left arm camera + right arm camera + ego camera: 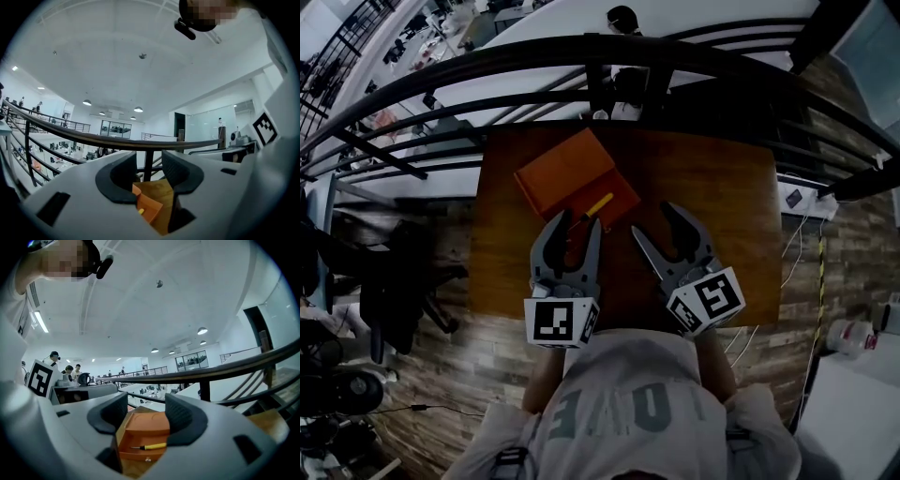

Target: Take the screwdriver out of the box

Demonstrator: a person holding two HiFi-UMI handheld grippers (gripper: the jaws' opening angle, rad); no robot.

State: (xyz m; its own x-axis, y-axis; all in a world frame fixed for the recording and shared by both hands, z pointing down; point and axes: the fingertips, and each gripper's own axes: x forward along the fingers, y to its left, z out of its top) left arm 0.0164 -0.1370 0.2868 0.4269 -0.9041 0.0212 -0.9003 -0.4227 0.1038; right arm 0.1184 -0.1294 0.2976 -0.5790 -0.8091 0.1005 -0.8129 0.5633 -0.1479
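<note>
A: Gripper state?
B: I see both wide open, empty: left gripper [574, 225], right gripper [654, 221]. Yellow-handled screwdriver [151, 446] lies in the open orange box [572, 173] on the wooden surface [712, 187], just ahead of the left one, crosswise to the right's jaws.

Wooden table [727, 202], black railing [562, 44] behind it
</note>
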